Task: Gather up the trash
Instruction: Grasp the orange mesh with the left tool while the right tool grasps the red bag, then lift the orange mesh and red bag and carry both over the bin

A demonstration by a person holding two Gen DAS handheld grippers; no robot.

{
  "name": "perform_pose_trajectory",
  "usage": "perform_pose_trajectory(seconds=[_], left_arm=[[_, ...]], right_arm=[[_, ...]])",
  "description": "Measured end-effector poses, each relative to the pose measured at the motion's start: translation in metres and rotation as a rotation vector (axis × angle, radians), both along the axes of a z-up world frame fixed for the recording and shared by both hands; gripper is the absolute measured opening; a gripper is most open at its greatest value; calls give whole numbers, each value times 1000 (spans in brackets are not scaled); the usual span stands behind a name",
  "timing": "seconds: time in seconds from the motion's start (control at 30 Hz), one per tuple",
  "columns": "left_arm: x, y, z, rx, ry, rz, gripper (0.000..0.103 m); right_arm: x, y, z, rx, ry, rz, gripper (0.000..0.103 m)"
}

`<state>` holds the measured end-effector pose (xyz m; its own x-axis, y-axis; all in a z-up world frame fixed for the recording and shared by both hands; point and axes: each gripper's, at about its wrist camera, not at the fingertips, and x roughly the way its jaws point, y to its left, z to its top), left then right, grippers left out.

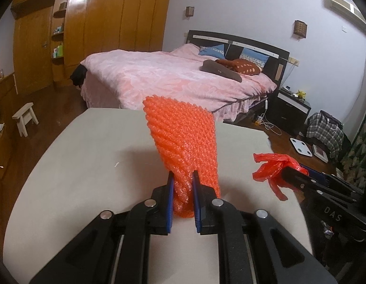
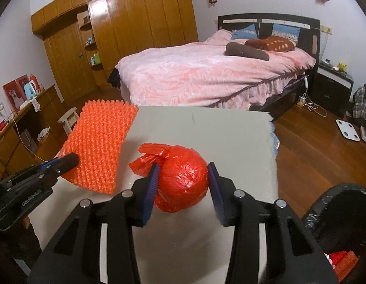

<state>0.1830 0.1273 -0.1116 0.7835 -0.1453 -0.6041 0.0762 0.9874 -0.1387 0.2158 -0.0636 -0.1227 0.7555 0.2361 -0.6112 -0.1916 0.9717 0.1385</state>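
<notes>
My left gripper point(image 1: 183, 179) is shut on the lower edge of an orange bubble-wrap sheet point(image 1: 185, 137) and holds it up above the pale table point(image 1: 88, 153). The sheet also shows in the right wrist view point(image 2: 98, 146), with the left gripper point(image 2: 69, 161) clamped on its near corner. My right gripper point(image 2: 181, 177) is shut on a tied red plastic bag ball point(image 2: 183, 182), above the table point(image 2: 218, 130). In the left wrist view the bag's red knot point(image 1: 272, 168) sticks out of the right gripper point(image 1: 294, 172).
A black-lined trash bin point(image 2: 341, 203) with red trash inside stands at the lower right, beside the table. A pink bed point(image 2: 206, 73), a wooden wardrobe point(image 2: 126, 30), a small white stool point(image 1: 25, 118) and a floor scale point(image 2: 348, 127) lie beyond the table.
</notes>
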Motion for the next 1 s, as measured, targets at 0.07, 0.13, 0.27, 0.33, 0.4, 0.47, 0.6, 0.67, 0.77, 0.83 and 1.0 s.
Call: perform_pose_trajectory(seconds=[0.07, 0.13, 0.27, 0.33, 0.4, 0.47, 0.6, 0.67, 0.77, 0.83, 1.0], left_arm=[[-2, -4, 4, -3, -4, -5, 14], [-6, -8, 8, -6, -9, -10, 14], [-13, -16, 17, -8, -17, -19, 14], [-16, -20, 21, -8, -18, -24, 14], [-21, -24, 25, -9, -23, -28, 14], [-25, -29, 28, -11, -26, -35, 14], [-34, -38, 33, -15, -29, -50, 14], [-39, -44, 37, -15, -35, -59, 14], [-46, -52, 43, -15, -43, -76, 14], [-50, -58, 47, -11, -51, -88, 14], [-64, -78, 55, 2, -59, -122, 14]], right_arm=[[-7, -5, 6, 4, -9, -7, 40], [-11, -7, 11, 6, -17, -12, 40], [-24, -18, 23, 11, -34, -17, 40], [-32, -23, 28, 9, -41, -21, 40], [-40, -27, 31, 13, -48, -24, 40], [-49, -32, 36, 12, -57, -30, 40], [-66, -40, 44, 8, -70, -39, 40], [-75, -47, 49, 6, -78, -44, 40], [-87, -52, 55, -3, -91, -52, 40], [-95, -58, 59, -3, -99, -58, 40], [-114, -75, 67, -3, -116, -80, 40]])
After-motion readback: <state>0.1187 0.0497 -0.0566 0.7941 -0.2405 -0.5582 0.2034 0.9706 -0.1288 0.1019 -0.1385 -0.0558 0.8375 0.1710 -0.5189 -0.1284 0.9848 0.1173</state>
